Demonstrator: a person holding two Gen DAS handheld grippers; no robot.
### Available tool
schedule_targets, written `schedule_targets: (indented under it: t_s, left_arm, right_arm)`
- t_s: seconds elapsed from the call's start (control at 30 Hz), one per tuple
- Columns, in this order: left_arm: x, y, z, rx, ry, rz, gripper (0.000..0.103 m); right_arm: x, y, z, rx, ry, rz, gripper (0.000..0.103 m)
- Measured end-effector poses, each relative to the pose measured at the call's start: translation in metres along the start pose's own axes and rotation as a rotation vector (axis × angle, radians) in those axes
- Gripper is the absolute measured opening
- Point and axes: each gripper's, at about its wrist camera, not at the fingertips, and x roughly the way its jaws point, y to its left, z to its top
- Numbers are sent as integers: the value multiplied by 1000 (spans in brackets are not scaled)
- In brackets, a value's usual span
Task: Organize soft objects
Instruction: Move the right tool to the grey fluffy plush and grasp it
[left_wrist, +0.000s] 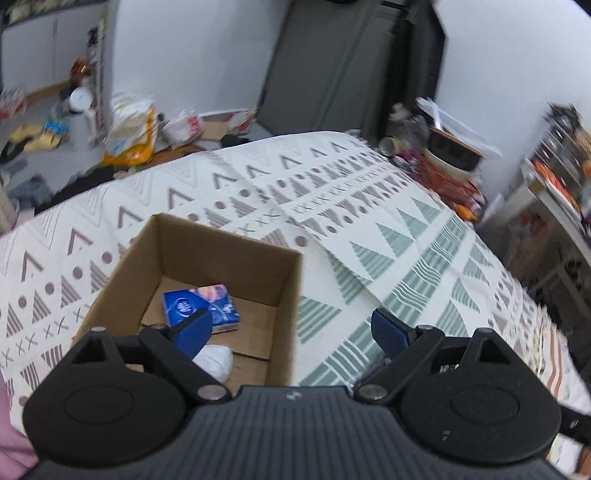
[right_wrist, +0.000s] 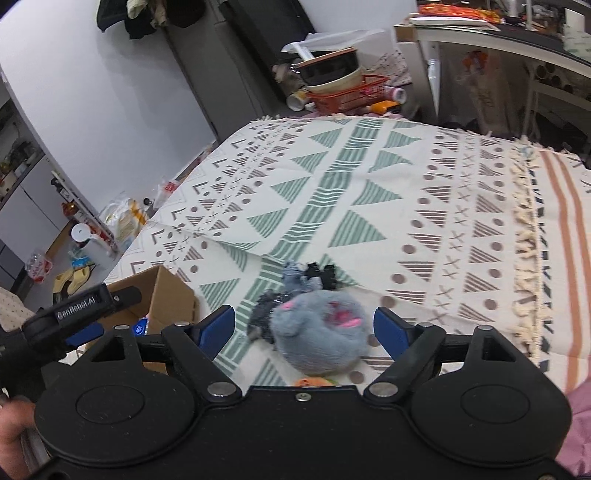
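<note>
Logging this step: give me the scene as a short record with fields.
surface: patterned cloth
container: open cardboard box
in box: blue tissue pack, white soft item
outside box: grey plush toy, dark fabric piece
left gripper: open, empty, over the box edge
right gripper: open, astride the plush

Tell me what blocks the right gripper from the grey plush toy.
Nothing visible. The right gripper is open, its blue fingers either side of the grey plush toy on the patterned cloth. A dark hair clip lies just beyond the toy, not in between.
</note>
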Motion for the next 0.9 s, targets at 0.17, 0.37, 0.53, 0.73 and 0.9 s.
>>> schedule_targets:
  t_s: [0.17, 0.37, 0.53, 0.73, 0.9]
  left_arm:
    - [-8, -38, -19, 148, -12, -31, 92]
    - [-10, -61, -34, 211, -8, -72, 92]
    - [-5, -73, -44, 247, 8, -93, 92]
    - [4, -91, -59, 295, 52, -130, 92]
    - [12, -100, -65, 305, 78, -142, 91]
  right_arm:
    - [-8, -18, 3, 9, 0, -12, 82]
    - [-6, -32, 3, -14, 2, 3, 82]
    - [8, -47, -3, 16, 15, 22, 81]
    - [26, -64, -11, 73, 44, 46, 72]
    - [41, -70, -18, 89, 70, 78, 65]
